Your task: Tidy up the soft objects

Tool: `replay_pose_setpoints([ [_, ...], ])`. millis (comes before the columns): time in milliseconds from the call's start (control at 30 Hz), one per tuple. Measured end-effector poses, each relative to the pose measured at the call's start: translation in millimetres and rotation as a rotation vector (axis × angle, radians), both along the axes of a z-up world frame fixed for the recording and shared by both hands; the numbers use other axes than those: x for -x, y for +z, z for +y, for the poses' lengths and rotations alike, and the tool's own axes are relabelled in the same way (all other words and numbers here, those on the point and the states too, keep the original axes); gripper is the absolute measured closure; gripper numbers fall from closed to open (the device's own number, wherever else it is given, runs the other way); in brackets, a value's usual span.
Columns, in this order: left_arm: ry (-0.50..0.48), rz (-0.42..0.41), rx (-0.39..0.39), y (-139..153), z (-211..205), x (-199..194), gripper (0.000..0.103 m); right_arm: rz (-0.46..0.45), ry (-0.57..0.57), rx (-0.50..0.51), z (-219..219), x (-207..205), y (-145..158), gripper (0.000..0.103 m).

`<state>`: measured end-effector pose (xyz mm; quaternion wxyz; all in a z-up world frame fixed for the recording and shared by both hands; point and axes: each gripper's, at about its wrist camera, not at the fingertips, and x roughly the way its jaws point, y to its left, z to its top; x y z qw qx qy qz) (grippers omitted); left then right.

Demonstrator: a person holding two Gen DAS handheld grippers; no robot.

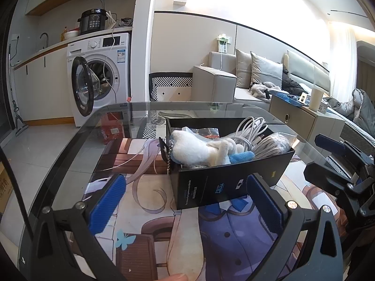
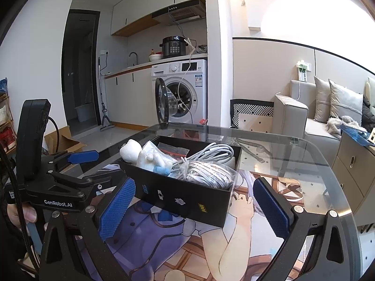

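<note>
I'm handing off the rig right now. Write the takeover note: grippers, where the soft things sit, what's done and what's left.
Left gripper: open, empty, just short of the black box.
Right gripper: open, empty, also facing the box from the near side.
The box stands on the glass table, over the printed mat.
Inside it: white plush toy at the left end, its bead chain hanging over the wall; white cable coil; bagged grey bundle; small clear bag with a red item.
Done: all the visible soft things appear to be in the box.
Left: nothing loose shows on the table; perhaps tuck the plush in.
</note>
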<state>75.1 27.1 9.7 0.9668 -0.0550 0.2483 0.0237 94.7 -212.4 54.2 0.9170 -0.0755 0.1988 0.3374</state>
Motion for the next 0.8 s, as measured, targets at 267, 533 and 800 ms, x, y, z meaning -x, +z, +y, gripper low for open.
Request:
replay_pose_setpoints([
  [267,-0.004,-0.005,-0.007,1.5,-1.2,0.7,0.0,0.0,0.0,0.0,0.4,1.9,-0.7,0.001],
  [533,-0.005,-0.006,-0.006,1.5,-2.2,1.1,0.0,-0.009,0.008,0.011,1.5,3.3,2.3,0.001],
  [800,-0.003,-0.007,-0.01,1.8,-2.8,1.3,0.0,-0.008,0.007,0.011,2.4,3.8,1.8,0.001],
])
